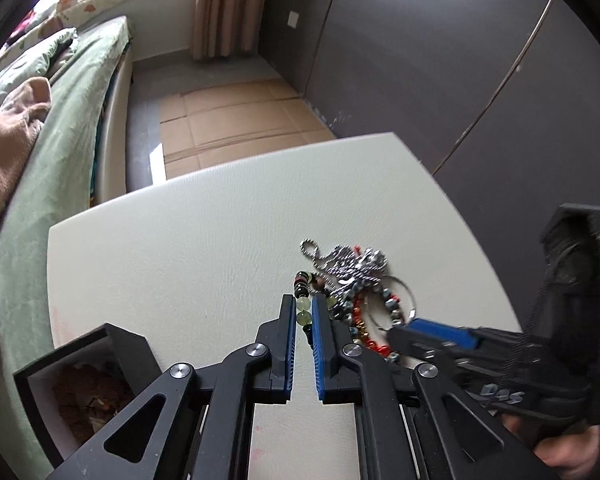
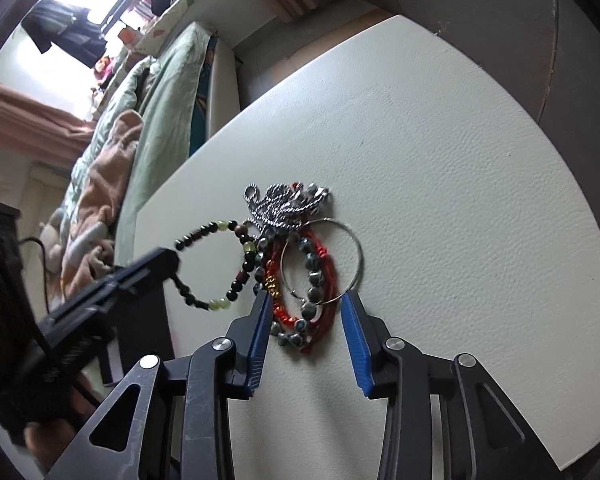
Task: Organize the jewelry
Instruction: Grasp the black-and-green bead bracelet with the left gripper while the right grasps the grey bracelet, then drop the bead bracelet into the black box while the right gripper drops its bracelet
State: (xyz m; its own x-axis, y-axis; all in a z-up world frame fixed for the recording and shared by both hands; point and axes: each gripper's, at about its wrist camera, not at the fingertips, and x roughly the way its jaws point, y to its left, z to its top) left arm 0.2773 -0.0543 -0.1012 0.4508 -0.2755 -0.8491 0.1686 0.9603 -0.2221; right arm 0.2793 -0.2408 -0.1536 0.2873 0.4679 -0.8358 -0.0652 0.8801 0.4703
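Separating the tangled jewelry pile on the white table: left gripper was clamped on the beaded bracelet; right gripper, part-open, straddled the red cord without pressing. Next move likely needs bracing the pile while drawing the bracelet toward the black box.

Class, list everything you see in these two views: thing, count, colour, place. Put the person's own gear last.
Beaded bracelet: one, black, brown, pale green; table, between left gripper's fingers.
Ball chain: one, silver; heaped at pile's far end.
Wire hoop: one, silver; on pile.
Red cord bracelets: number unclear, red with grey beads; pile's near part.
Box: one, black, open; table's near left.
Table: one, cream.
Bed: one, green cover; left.
Left gripper: black, blue pads.
Right gripper: same, straddling pile.
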